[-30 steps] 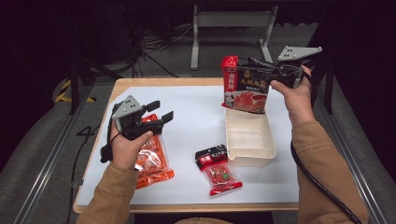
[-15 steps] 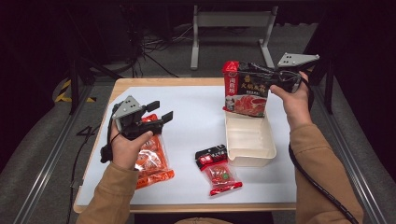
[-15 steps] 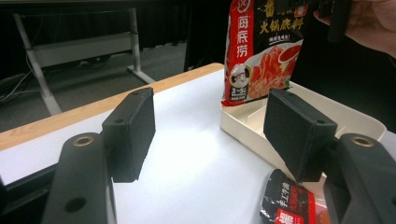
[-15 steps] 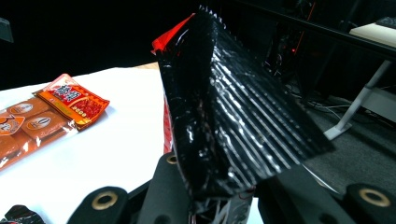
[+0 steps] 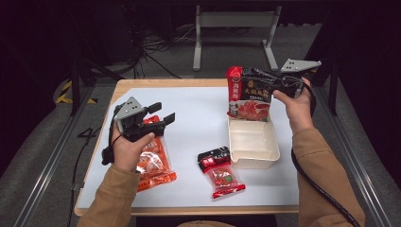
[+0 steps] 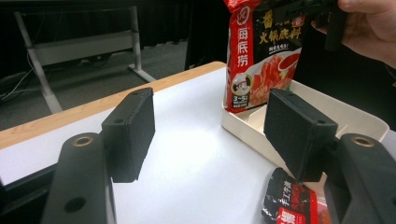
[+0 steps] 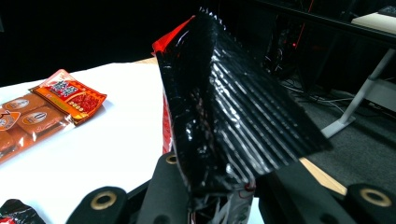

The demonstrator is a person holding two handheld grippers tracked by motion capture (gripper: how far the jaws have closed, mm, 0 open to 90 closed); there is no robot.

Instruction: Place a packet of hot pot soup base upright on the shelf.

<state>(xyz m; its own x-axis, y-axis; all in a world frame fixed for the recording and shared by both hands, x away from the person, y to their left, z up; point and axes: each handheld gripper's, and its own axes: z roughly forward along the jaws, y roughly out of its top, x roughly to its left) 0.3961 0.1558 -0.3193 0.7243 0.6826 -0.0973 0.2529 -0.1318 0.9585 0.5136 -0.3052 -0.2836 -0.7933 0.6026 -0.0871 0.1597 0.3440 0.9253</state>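
A black-and-red sauce pouch (image 5: 248, 94) hangs upright with its lower edge at the far end of the white tray (image 5: 253, 163); I cannot tell if it touches. My right gripper (image 5: 279, 84) is shut on the pouch's top right corner, and the crinkled pouch (image 7: 224, 107) rises from between the jaws of that gripper (image 7: 219, 196). My left gripper (image 5: 163, 116) is open and holds nothing, hovering over an orange snack packet (image 5: 153, 163) at the left. Between the jaws of the left gripper (image 6: 210, 126) I see the pouch (image 6: 264, 51) and the tray (image 6: 355, 116).
A small red-and-black packet (image 5: 220, 172) lies at the front centre of the white mat, just left of the tray, and its corner shows too (image 6: 289, 200). The orange packet (image 7: 32, 119) lies far left. Metal stand legs (image 5: 234, 21) are beyond the table.
My right hand has lowered the pouch from above the tray down to the tray's far end. The left hand has stayed put.
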